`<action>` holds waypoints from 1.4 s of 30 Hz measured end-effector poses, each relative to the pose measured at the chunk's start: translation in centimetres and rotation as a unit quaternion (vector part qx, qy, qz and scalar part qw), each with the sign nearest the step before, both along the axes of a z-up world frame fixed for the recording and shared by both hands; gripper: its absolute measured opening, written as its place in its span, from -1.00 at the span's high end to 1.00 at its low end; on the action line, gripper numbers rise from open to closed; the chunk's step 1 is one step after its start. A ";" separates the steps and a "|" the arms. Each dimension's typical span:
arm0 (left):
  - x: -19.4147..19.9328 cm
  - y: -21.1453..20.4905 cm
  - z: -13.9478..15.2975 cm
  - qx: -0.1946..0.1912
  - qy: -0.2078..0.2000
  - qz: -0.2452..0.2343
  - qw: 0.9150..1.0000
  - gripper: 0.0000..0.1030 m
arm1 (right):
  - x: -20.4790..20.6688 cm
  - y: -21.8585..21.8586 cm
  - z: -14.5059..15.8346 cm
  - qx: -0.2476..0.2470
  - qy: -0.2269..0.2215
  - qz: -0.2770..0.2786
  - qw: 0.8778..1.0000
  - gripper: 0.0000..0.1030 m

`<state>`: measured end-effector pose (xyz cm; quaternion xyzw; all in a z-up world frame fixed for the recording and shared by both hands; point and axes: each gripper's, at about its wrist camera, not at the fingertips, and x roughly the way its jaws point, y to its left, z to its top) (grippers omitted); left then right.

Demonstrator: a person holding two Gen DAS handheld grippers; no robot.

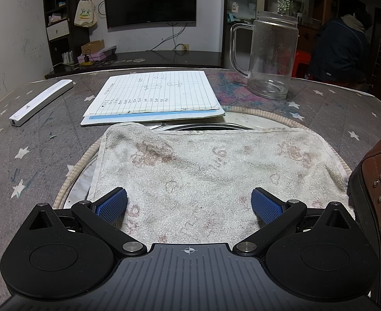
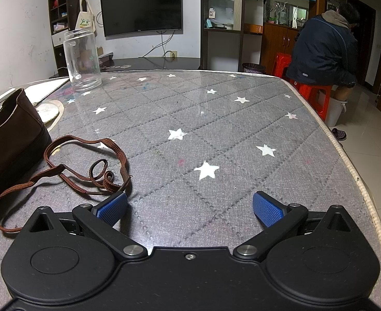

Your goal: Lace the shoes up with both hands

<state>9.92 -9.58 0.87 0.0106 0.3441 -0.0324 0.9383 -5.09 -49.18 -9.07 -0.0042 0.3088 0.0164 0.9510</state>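
Brown leather shoe [image 2: 7, 129] sitting at the star-print surface [image 2: 216, 134] left side; loose brown shoelace [image 2: 86, 171] lying beside it, touching the right gripper [image 2: 190, 206]. Left gripper [image 1: 189, 202] hovering over a stained towel [image 1: 203, 160]. Both grippers spread wide, holding nothing.

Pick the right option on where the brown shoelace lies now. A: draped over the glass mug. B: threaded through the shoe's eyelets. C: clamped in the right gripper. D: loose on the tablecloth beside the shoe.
D: the shoelace lies in loose loops on the star-patterned tablecloth beside the brown shoe, and the right gripper is open and empty.
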 end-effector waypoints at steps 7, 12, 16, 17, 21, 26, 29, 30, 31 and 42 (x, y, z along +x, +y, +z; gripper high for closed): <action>0.0 0.0 0.0 0.000 0.000 0.000 1.000 -0.99 | 0.0 0.0 0.0 0.000 0.000 0.000 1.000 -1.00; 0.0 0.0 0.0 0.000 0.000 0.000 1.000 -0.99 | 0.0 0.1 0.0 -0.001 0.000 0.000 1.000 -1.00; 0.0 0.0 0.0 0.000 0.000 0.000 1.000 -0.99 | 0.0 -0.1 0.0 -0.001 -0.001 0.000 1.000 -1.00; 0.0 0.0 0.0 0.000 0.000 0.000 1.000 -0.99 | -0.1 -0.1 0.0 0.000 -0.001 0.000 1.000 -1.00; 0.0 0.0 0.0 0.000 0.000 0.000 1.000 -0.99 | -0.1 -0.2 0.0 0.000 -0.001 0.000 1.000 -1.00; 0.0 0.0 0.0 0.000 0.000 0.000 1.000 -0.99 | -0.1 -0.2 0.0 0.000 -0.002 0.000 1.000 -1.00; 0.0 0.0 0.0 0.000 0.000 0.000 1.000 -0.99 | -0.1 -0.2 0.0 0.000 -0.002 0.000 1.000 -1.00; 0.0 0.0 0.0 0.000 0.000 0.000 1.000 -0.99 | -0.1 -0.2 0.0 0.000 -0.002 0.000 1.000 -1.00; 0.0 0.0 0.0 0.000 0.000 0.000 1.000 -0.99 | -0.1 -0.2 0.0 0.000 -0.002 0.000 1.000 -1.00; 0.0 0.0 0.0 0.000 0.000 0.000 1.000 -0.99 | -0.1 -0.3 0.0 -0.001 -0.002 0.000 1.000 -1.00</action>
